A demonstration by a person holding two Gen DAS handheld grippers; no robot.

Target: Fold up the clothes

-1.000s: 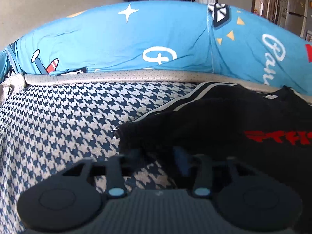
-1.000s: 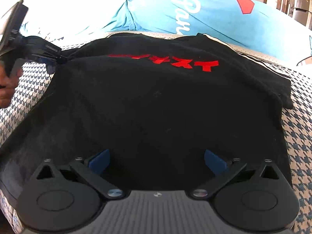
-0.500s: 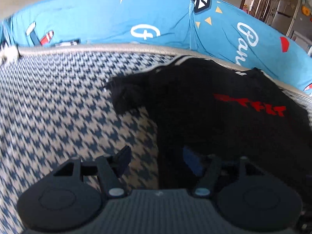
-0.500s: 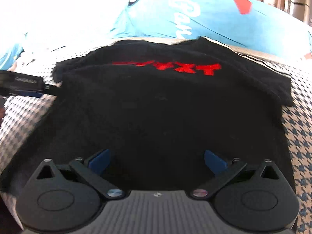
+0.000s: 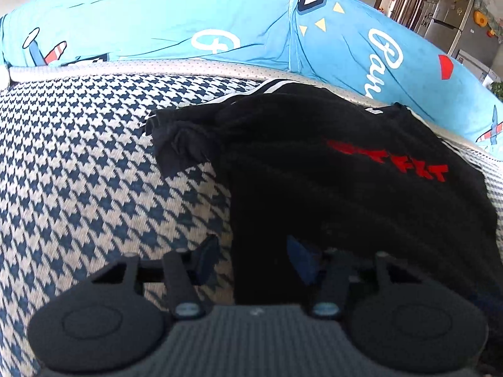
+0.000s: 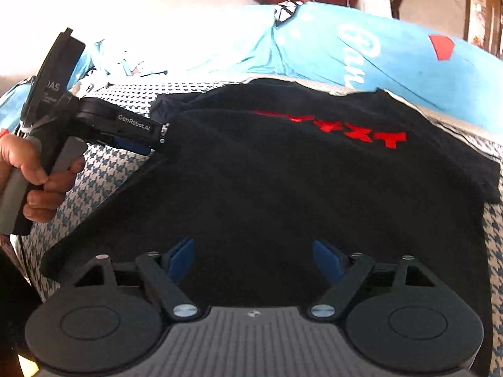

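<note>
The left gripper (image 5: pixel 253 256) has its blue-padded fingers (image 5: pixel 300 259) parted over the left edge of the black T-shirt with red lettering (image 5: pixel 345 188): one finger is above the houndstooth cloth, the other above the black fabric. They have just been closing, and the shirt's edge lies in the gap between them, though whether the pads press on it cannot be told. In the right wrist view this same left gripper (image 6: pixel 163 135), held by the person's left hand (image 6: pixel 34 182), reaches the shirt's left side near its bunched sleeve (image 5: pixel 176 144).

The right gripper (image 6: pixel 253 259) hovers above the shirt's lower middle with its fingers (image 6: pixel 180 260) spread wide and released; they too have just been closing, with only flat fabric below them.

The shirt lies spread, print up, on a blue-and-white houndstooth sofa seat (image 5: pixel 94 172), its far edge near the bright blue cushions with white script and cartoon prints (image 5: pixel 220 22).
</note>
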